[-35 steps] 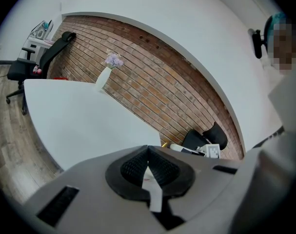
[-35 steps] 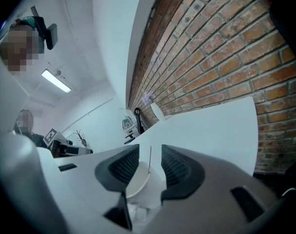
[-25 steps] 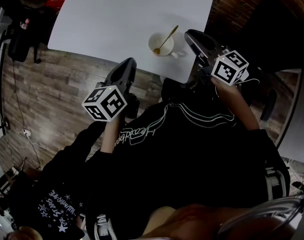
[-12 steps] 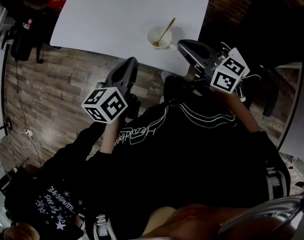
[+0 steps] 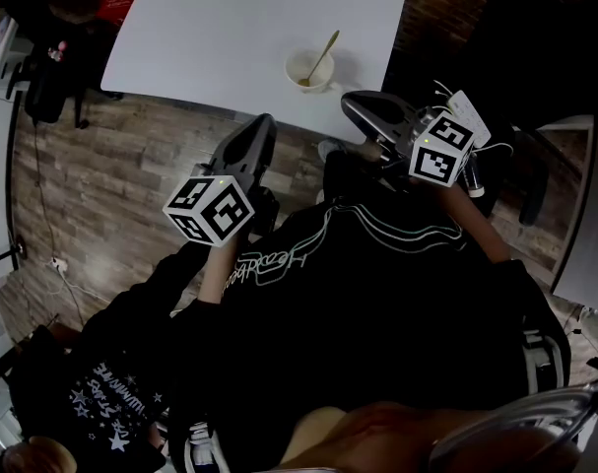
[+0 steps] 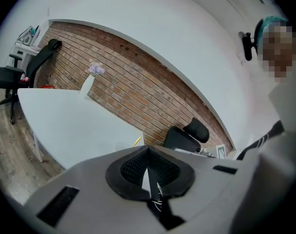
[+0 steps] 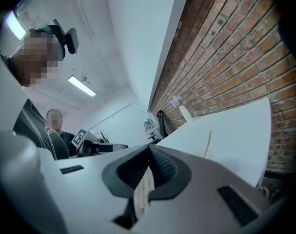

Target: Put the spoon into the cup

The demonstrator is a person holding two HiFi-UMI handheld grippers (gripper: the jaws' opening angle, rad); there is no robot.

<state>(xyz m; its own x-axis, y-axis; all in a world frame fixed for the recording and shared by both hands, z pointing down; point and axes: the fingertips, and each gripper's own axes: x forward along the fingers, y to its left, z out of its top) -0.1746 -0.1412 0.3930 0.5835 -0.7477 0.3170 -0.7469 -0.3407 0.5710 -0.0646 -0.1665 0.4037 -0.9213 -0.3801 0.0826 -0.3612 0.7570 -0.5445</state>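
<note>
A white cup stands near the front edge of the white table, and the gold spoon leans inside it with its handle pointing up and to the right. Both grippers are held back from the table, close to the person's body. My left gripper hangs over the wood floor, below and left of the cup, jaws together and empty. My right gripper is just off the table's corner, right of the cup, also shut with nothing in it. The spoon's handle shows above the jaws in the right gripper view; the cup is hidden there.
A brick wall runs behind the table. A small vase with flowers stands at the table's far end. Black office chairs stand beside the table, and another person sits further off. A wood floor lies to the left.
My right gripper has drawn away from the cup, swinging left and back toward the body. The left gripper has shifted only slightly. The spoon stays in the cup.
</note>
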